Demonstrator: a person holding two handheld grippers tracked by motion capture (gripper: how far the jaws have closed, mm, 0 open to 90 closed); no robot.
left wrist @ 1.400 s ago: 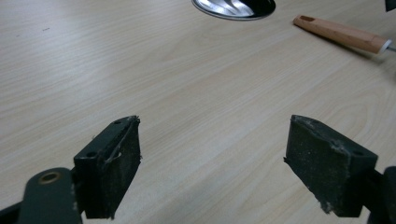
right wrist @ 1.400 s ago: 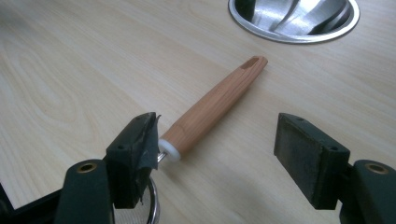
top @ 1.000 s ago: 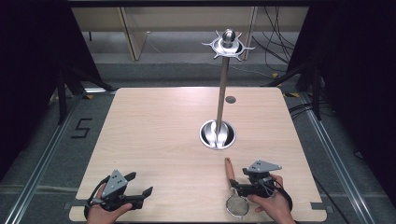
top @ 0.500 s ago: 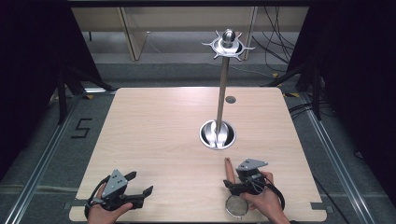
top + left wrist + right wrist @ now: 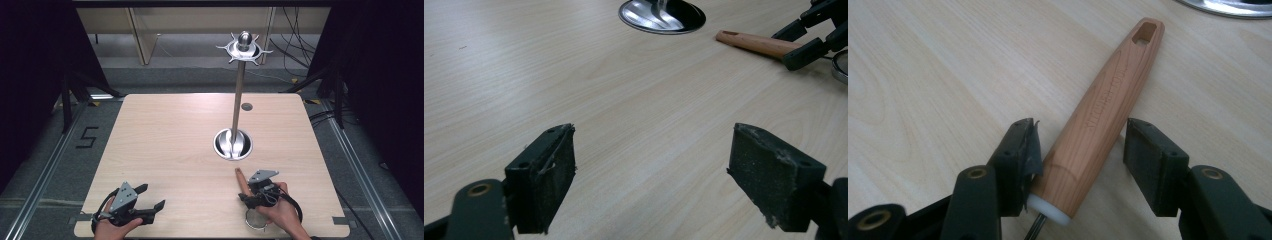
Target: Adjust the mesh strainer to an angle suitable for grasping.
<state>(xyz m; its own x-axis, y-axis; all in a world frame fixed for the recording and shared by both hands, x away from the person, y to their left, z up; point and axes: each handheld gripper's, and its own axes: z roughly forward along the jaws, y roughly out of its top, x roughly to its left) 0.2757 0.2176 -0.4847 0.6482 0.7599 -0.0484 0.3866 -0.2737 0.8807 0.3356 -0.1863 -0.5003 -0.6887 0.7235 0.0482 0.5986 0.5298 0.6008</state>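
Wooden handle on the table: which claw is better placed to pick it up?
Right. The right claw already straddles the wooden handle, jaws closing in on it; the left claw stands open over bare table, well away.

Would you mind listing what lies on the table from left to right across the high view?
left gripper → round steel base of the utensil stand → wooden handle of the strainer → right gripper, with its jaws on either side of that handle.

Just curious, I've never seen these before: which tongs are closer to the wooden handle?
The right tongs: their jaws straddle the wooden handle and have just been closing. The left tongs rest apart from it, across the table.
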